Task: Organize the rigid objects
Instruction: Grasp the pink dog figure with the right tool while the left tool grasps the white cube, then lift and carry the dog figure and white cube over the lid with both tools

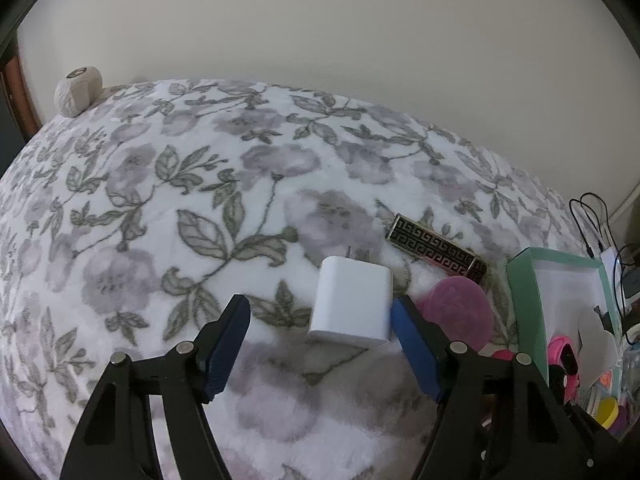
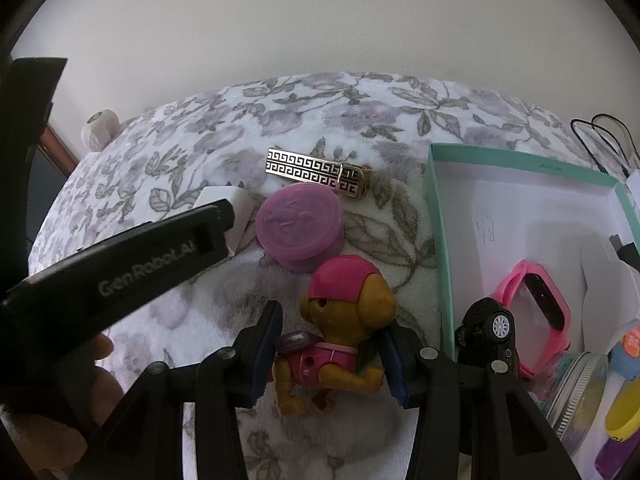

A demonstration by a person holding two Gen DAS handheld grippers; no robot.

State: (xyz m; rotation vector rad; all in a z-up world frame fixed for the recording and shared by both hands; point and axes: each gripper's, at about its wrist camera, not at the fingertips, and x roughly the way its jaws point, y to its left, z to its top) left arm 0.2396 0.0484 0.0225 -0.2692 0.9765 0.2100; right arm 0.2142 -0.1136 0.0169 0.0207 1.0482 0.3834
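Underneath everything lies a floral blanket (image 1: 168,184) with grey leaves and pale purple flowers, and it meets a plain light wall (image 1: 320,32) behind. At the right side stands an open box (image 2: 438,208) with a teal rim and a white inside. In this box I see a pink watch (image 2: 532,300), a black toy car (image 2: 490,332) leaning at the near wall, a jar with a metal lid (image 2: 576,392) and some small colourful pieces that I cannot name.

On the blanket, left of the box, a gold and black patterned case (image 2: 316,170) lies flat, and just in front of it sits a round purple container (image 2: 300,226). A white charger (image 1: 352,306) lies beside this container, with its prongs pointing away.

The left gripper (image 1: 320,344) is spread wide, and the charger lies just beyond its blue pads (image 1: 228,344), close to the right pad; it holds nothing. The right gripper (image 2: 330,356) has its jaws at both sides of a brown toy dog (image 2: 340,332) with a pink cap, which lies on the blanket. The pads sit very close to its body, but I cannot tell if they press it.

Far back at the left edge a pale ball (image 1: 78,90) rests on the blanket.
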